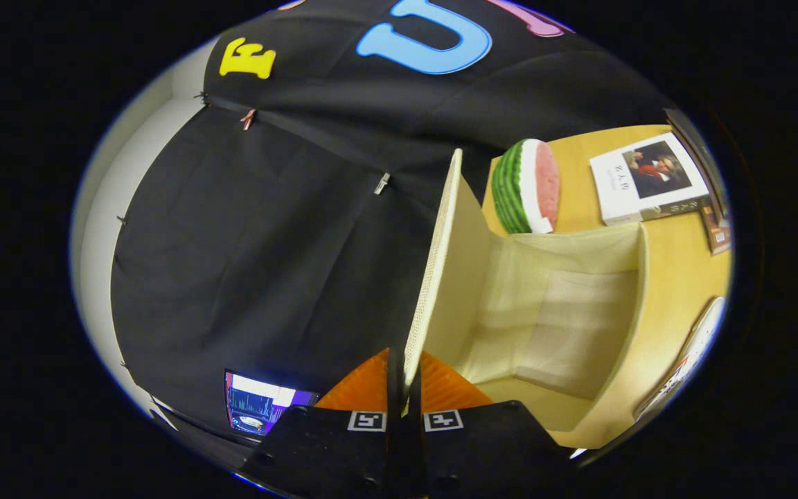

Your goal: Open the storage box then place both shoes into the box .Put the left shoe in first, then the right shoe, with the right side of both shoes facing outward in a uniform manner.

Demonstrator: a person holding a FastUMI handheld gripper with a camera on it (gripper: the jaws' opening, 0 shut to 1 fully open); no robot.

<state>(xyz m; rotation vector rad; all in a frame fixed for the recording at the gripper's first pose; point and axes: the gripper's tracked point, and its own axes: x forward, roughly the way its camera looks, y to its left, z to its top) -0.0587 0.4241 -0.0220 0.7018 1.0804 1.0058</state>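
the claw [404, 388] is pinching the storage box's lid [433, 263] between both orange fingers [364, 388], holding it upright. the cream storage box [631, 333] is lying open just beyond the lid, on the wooden surface [683, 270]. opening seems nearly done; next comes releasing the lid and fetching the left shoe. past the box, a watermelon slice [525, 186] and book [648, 179] are sitting.

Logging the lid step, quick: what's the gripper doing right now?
Gripper: shut on the lid of the box, pinching its edge; lid raised, box open and empty.
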